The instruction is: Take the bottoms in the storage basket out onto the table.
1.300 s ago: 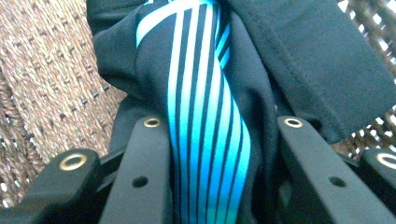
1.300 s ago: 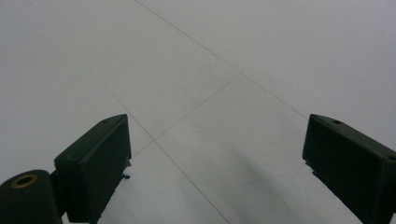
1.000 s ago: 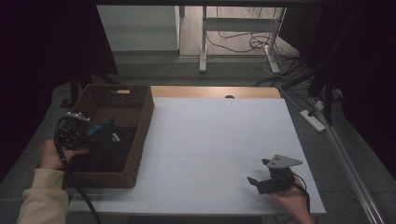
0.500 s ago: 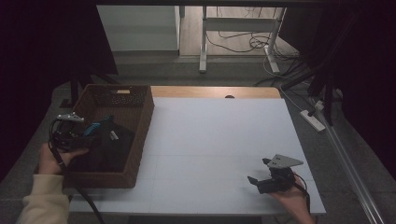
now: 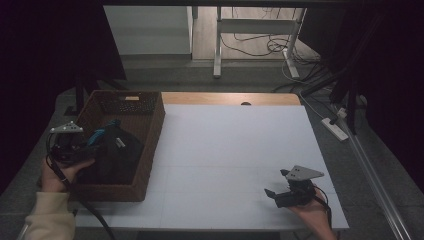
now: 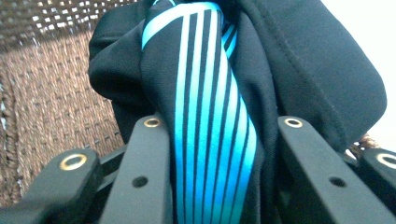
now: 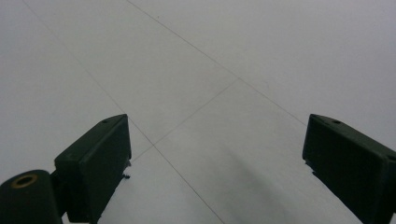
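**Dark garment pinched over the basket**

My left claw [image 6: 212, 154] is clamped on a black garment [image 6: 299, 70] with turquoise stripes; a bunched fold of it sits squeezed between my two jaws, the striped band running straight up the middle and the rest billowing above and to the right of them. From the high view, the garment [image 5: 117, 152] lies in the brown wicker basket [image 5: 150, 130] at the table's left edge, with my left claw [image 5: 82, 145] at its near-left side. My right claw [image 5: 275, 195] rests spread wide, nothing between its jaws, on the white table [image 5: 235, 140] near the front right corner, well apart from the basket.
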`<action>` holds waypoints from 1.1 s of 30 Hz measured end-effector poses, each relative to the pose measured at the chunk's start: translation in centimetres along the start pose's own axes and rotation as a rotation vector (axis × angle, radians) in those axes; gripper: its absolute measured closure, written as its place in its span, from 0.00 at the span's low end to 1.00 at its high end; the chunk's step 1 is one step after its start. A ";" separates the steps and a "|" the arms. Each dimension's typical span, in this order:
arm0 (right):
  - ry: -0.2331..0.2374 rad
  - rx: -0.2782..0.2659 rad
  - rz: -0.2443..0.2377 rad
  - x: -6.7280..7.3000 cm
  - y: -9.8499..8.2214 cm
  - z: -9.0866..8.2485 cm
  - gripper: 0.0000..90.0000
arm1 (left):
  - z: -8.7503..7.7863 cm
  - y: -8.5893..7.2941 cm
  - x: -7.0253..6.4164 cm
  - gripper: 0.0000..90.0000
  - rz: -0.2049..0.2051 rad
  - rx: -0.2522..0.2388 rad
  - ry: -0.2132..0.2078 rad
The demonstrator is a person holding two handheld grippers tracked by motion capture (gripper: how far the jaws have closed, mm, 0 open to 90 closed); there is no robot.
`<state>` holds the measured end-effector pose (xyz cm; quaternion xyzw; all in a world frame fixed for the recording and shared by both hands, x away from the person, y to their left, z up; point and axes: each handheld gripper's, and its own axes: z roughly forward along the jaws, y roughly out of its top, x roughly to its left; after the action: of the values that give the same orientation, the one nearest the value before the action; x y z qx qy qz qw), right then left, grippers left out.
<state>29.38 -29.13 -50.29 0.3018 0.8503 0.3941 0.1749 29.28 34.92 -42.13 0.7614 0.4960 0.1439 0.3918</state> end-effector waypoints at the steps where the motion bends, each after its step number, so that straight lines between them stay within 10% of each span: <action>1: 0.000 0.002 -0.001 0.0 0.0 0.0 0.09 | -0.1 0.1 -0.1 0.77 0.003 -0.009 0.002; 33: -0.006 0.005 0.000 -0.1 0.0 0.1 0.09 | -2.6 0.8 -1.9 0.77 -0.012 -0.234 -0.021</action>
<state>29.44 -29.15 -50.36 0.3033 0.8508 0.3911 0.1764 27.29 34.28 -39.55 0.7090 0.4761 0.1907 0.4841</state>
